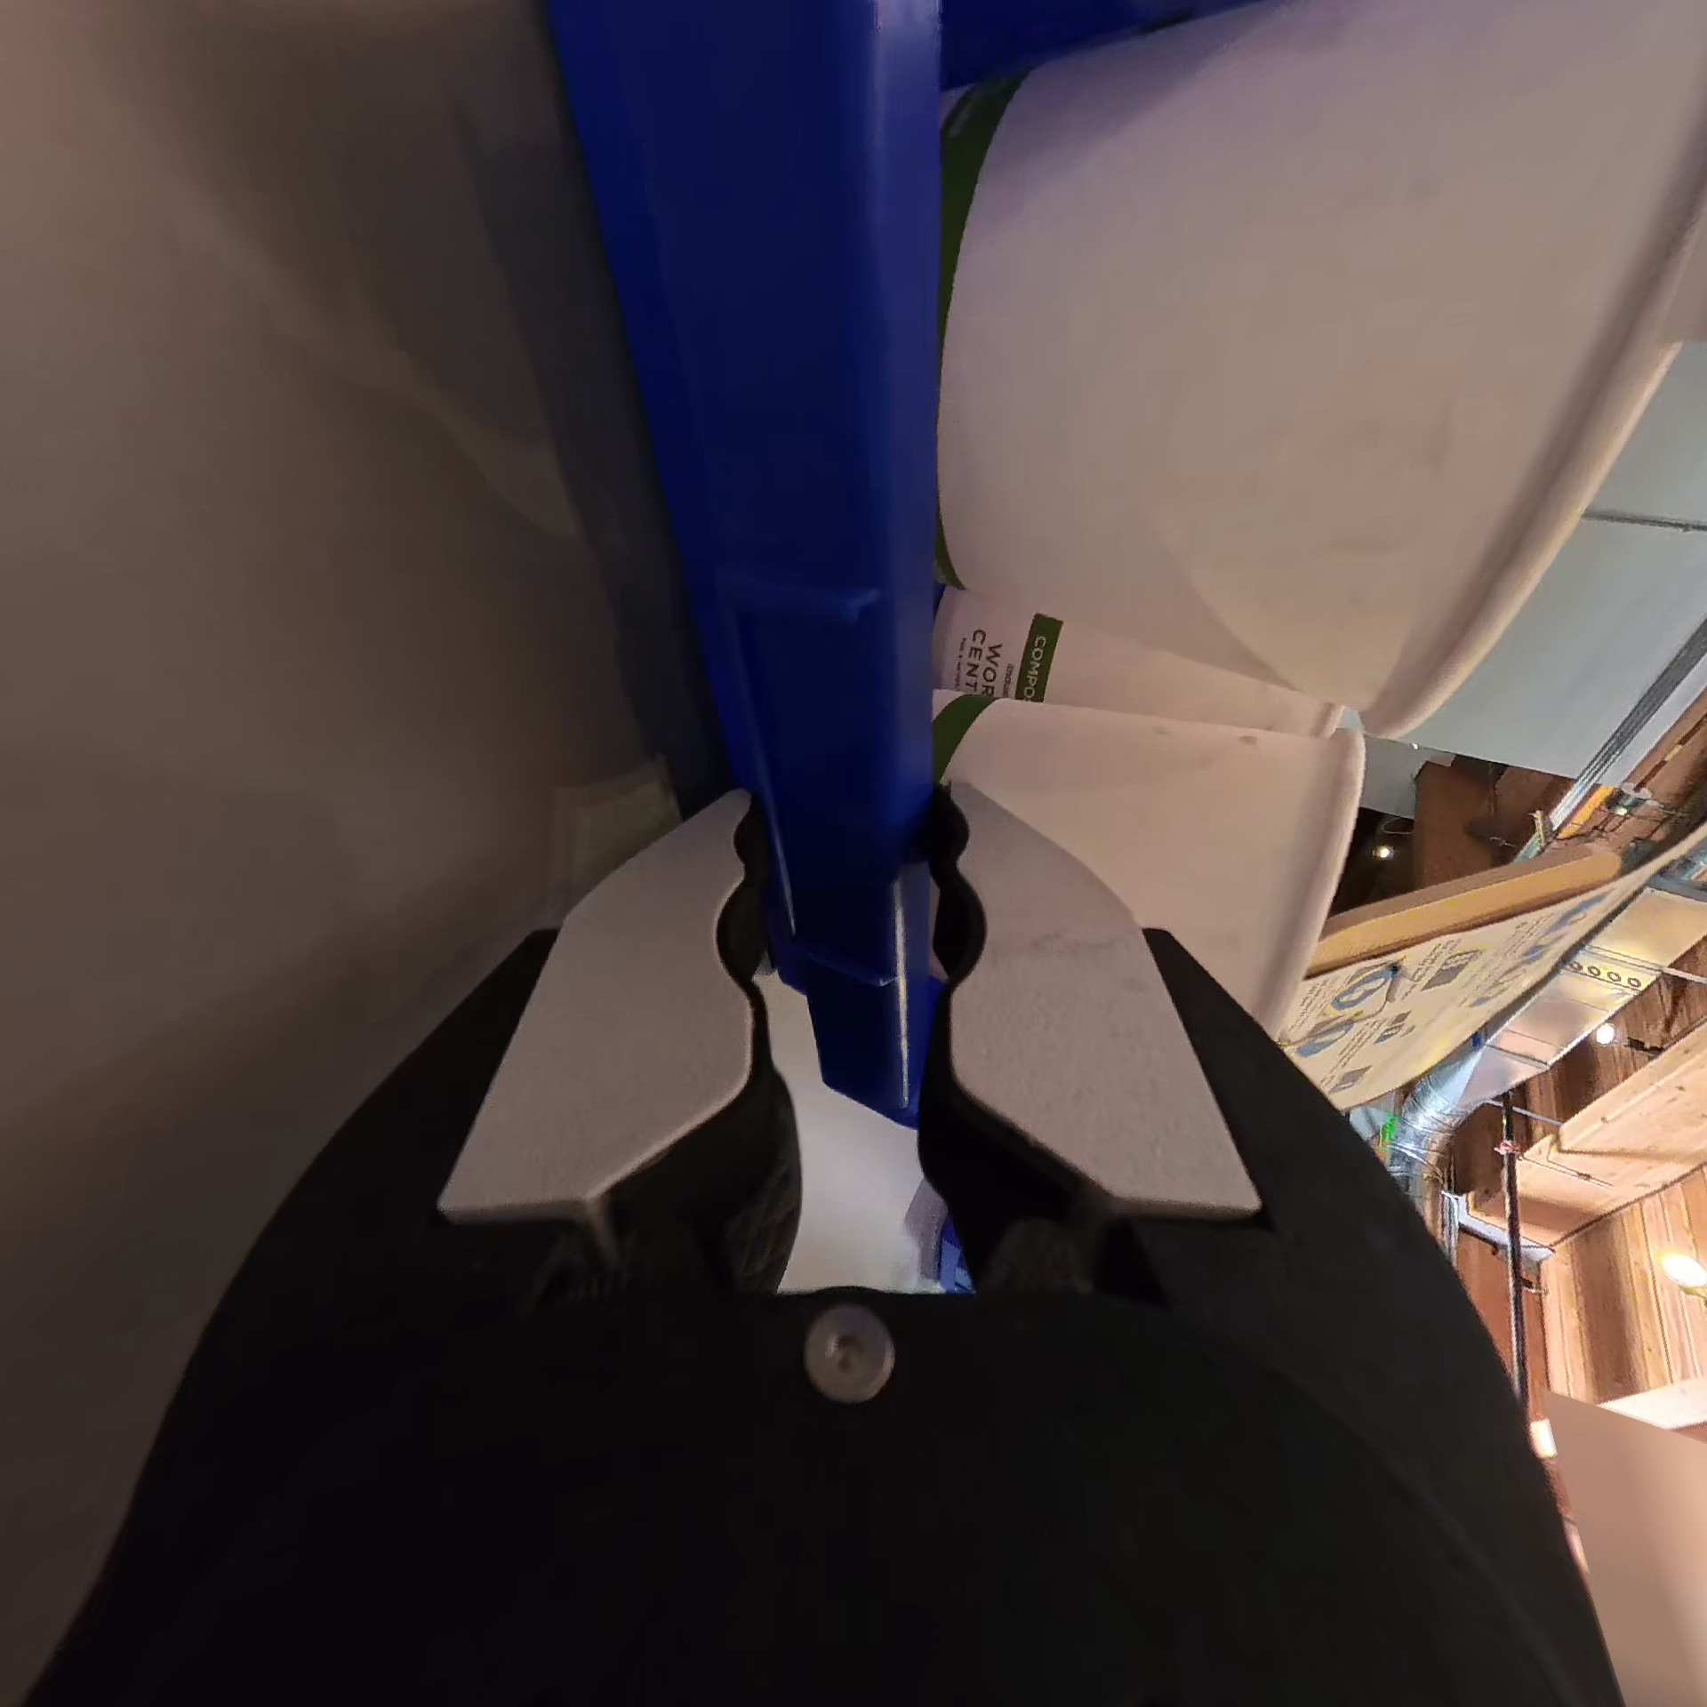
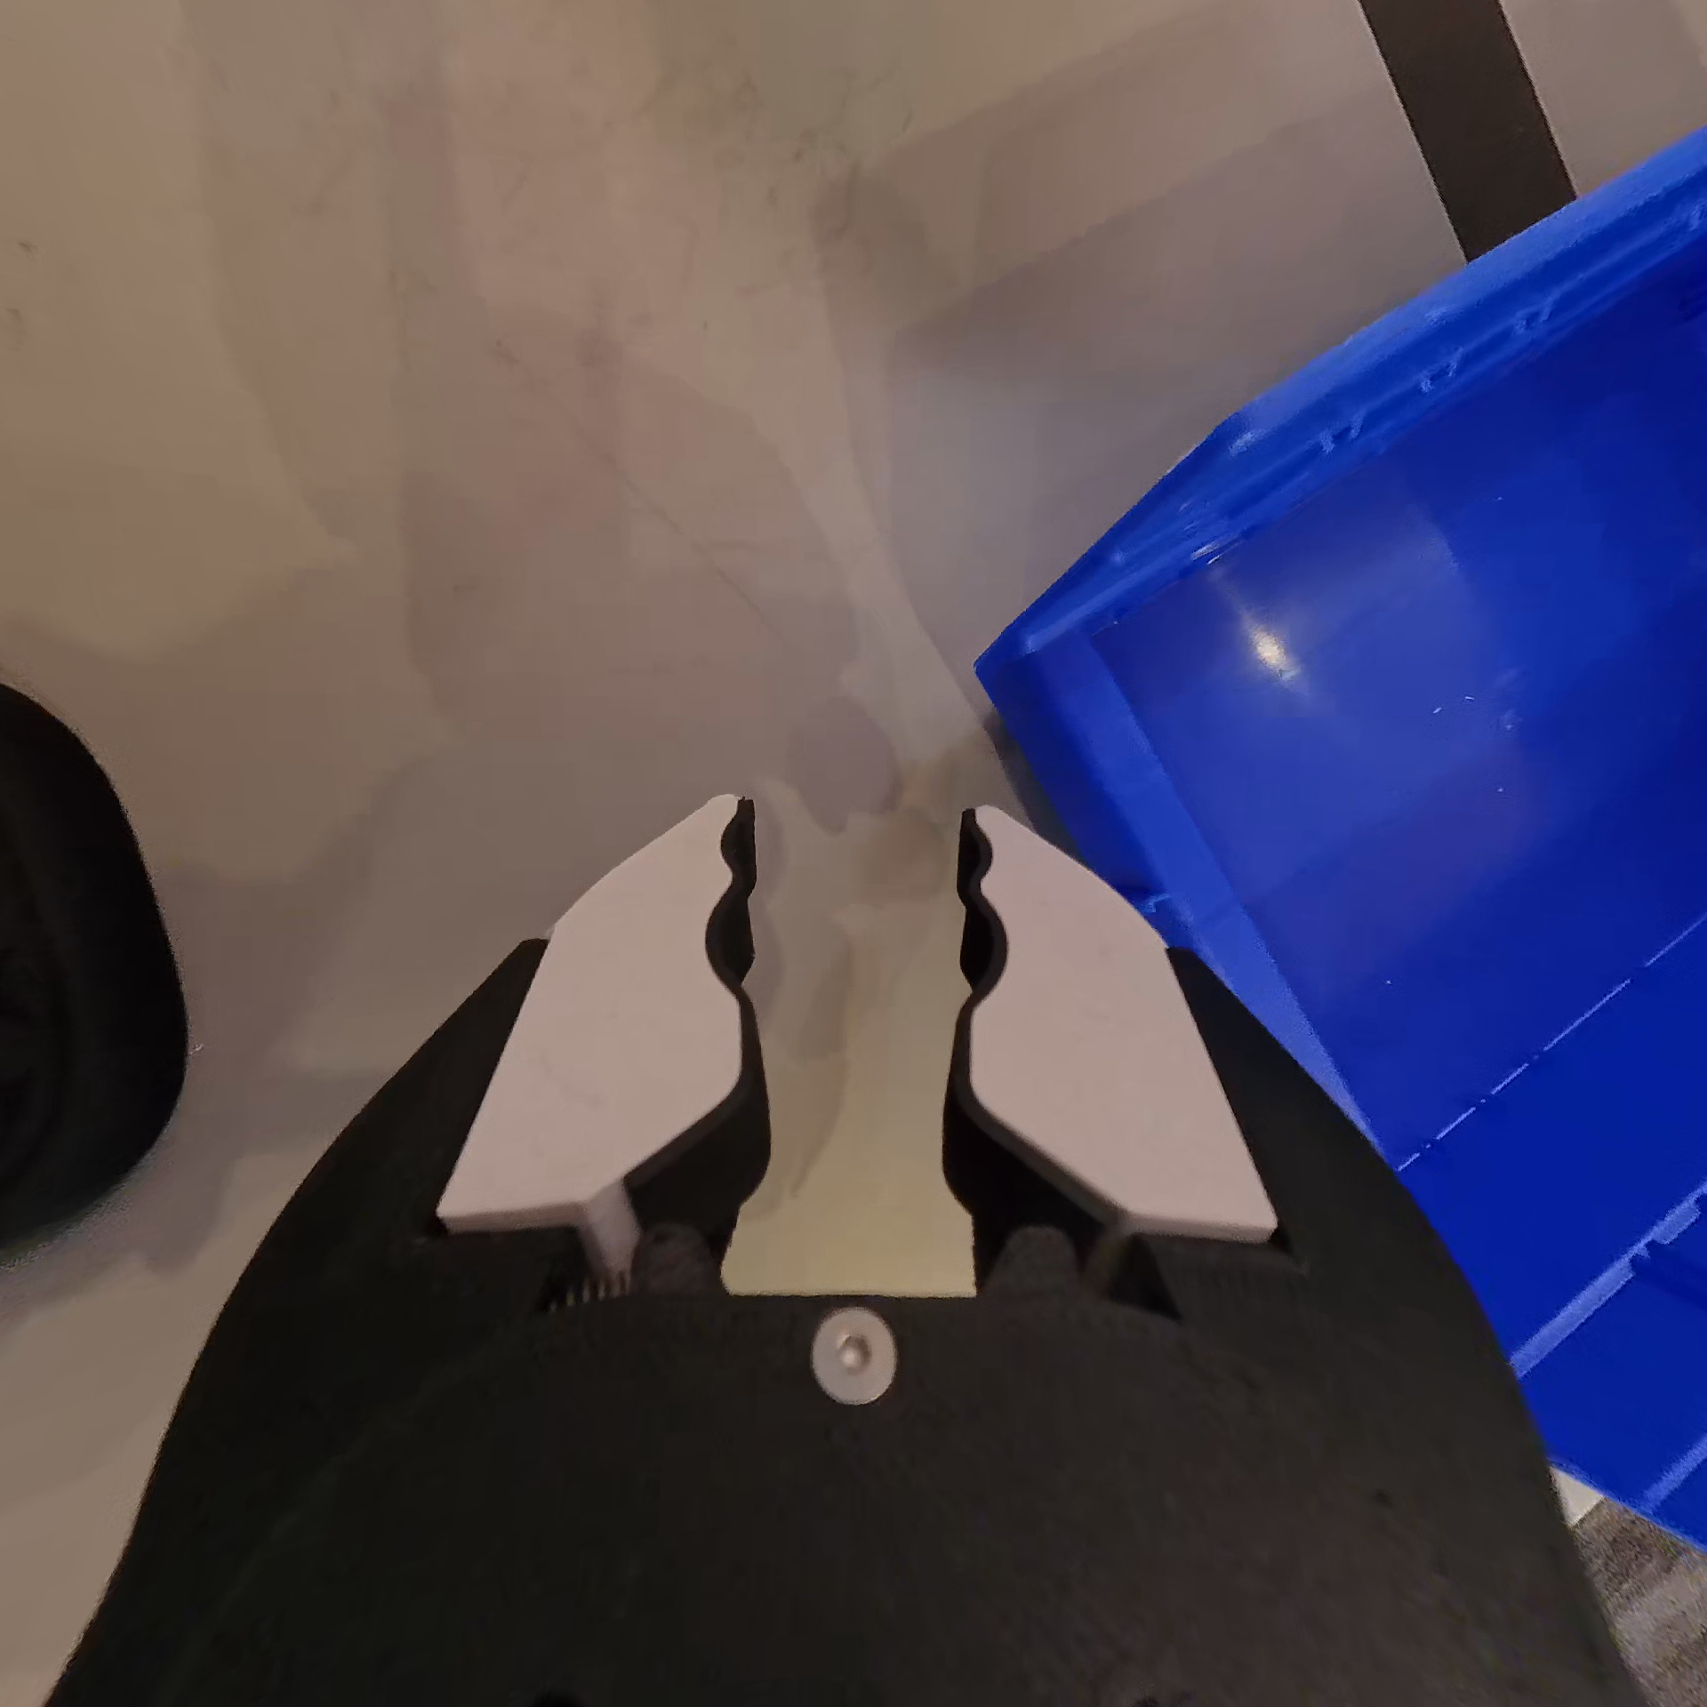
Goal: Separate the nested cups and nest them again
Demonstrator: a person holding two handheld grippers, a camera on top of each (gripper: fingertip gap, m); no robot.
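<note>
In the left wrist view, the wall of a blue bin (image 1: 794, 462) is seen clamped between the black pads (image 1: 753, 887) of the left hand-held gripper (image 1: 845, 831), one pad pressed on each face of the wall. The bin appears tipped on its side. Beyond the wall, inside the bin, white paper cups (image 1: 1293, 369) are seen lying sideways, each with a green band near its base and small print on its side. A large cup lies farthest from the gripper, a narrower one (image 1: 1155, 679) below it, and a third (image 1: 1155, 831) nearest the gripper. Whether any of them are nested cannot be told. A ceiling with wooden beams and ducts is seen past the cup rims.

In the right wrist view, the right hand-held gripper (image 2: 857, 831) is seen with its jaws apart and nothing between them, held over a pale marbled tabletop (image 2: 462, 369). A blue bin (image 2: 1386, 831) is seen just to the right of the fingers, and no cups show in the part of its inside that is in view. A dark rounded thing (image 2: 74, 970) is cut off at the left edge.

The step in hand is judged to be getting the cups out of the bin onto the tabletop; separating has not begun. Next, a cup stack needs to be reached by the free gripper and gripped lightly, since thin paper walls dent easily.
</note>
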